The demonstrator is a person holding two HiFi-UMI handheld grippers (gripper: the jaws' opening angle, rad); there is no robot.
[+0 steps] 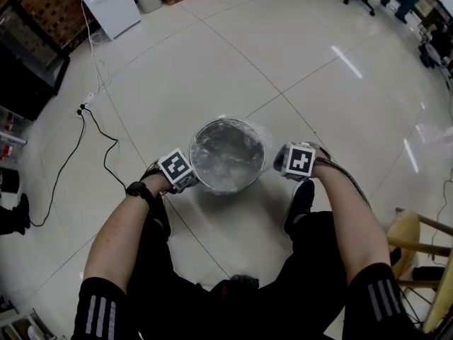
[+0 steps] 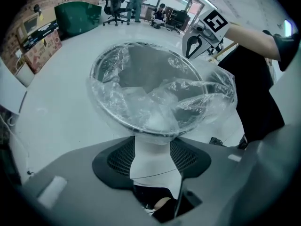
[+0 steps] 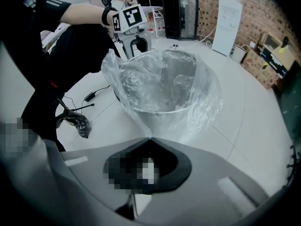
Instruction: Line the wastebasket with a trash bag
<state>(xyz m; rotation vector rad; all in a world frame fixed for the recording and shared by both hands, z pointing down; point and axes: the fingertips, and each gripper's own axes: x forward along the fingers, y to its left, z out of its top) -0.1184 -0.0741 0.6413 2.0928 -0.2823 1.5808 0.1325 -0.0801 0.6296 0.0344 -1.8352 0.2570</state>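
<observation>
Sitting on the white floor [image 1: 283, 62], the metal wastebasket [image 1: 228, 184] holds a clear trash bag [image 1: 228, 151], its film draped over the rim. Left gripper [image 2: 153, 149] at the wastebasket's left side, fingers apart, nothing pinched between them. Right gripper [image 3: 150, 140] at the wastebasket's right side, fingers together, clamped on bag film hanging outside the rim.
</observation>
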